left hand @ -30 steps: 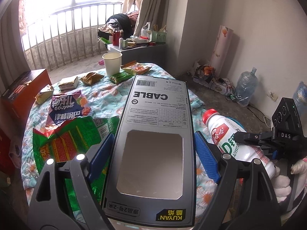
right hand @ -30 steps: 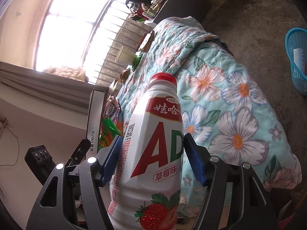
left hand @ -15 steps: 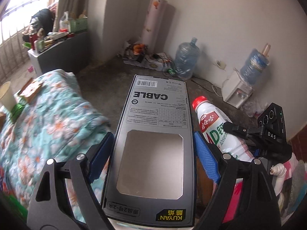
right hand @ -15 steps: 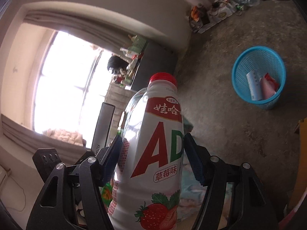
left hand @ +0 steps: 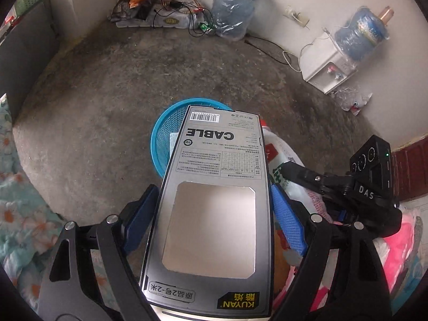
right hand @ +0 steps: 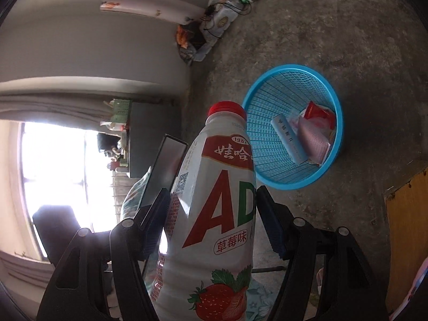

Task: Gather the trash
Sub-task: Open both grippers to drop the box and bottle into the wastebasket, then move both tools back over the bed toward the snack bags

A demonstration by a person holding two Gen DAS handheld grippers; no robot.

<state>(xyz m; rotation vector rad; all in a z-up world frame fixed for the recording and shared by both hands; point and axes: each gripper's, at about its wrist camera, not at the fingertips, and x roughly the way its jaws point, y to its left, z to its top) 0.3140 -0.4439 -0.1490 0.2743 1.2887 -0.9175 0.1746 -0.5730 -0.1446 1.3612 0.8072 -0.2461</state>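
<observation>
My left gripper (left hand: 214, 222) is shut on a flat grey cable box (left hand: 216, 187), its blue pads pressing both long edges. The box's far end hangs over a blue mesh basket (left hand: 163, 136) on the concrete floor. My right gripper (right hand: 214, 219) is shut on a white strawberry milk bottle (right hand: 219, 203) with a red cap, held upright. In the right wrist view the blue basket (right hand: 270, 93) stands just beyond the bottle and holds a few wrappers and a small tube. The bottle (left hand: 281, 165) and the right gripper's body also show at the right of the left wrist view.
A flowered tablecloth (left hand: 16, 206) hangs at the left edge. Two large water jugs (left hand: 235, 5), a white dispenser (left hand: 323, 64) and a heap of cables (left hand: 165, 13) line the far wall. A wooden board (right hand: 406, 230) lies right of the basket.
Both grippers have swung away from the littered table and tipped downward over the floor. The blue basket has come into view under the cable box and beside the bottle. Both grips are unchanged.
</observation>
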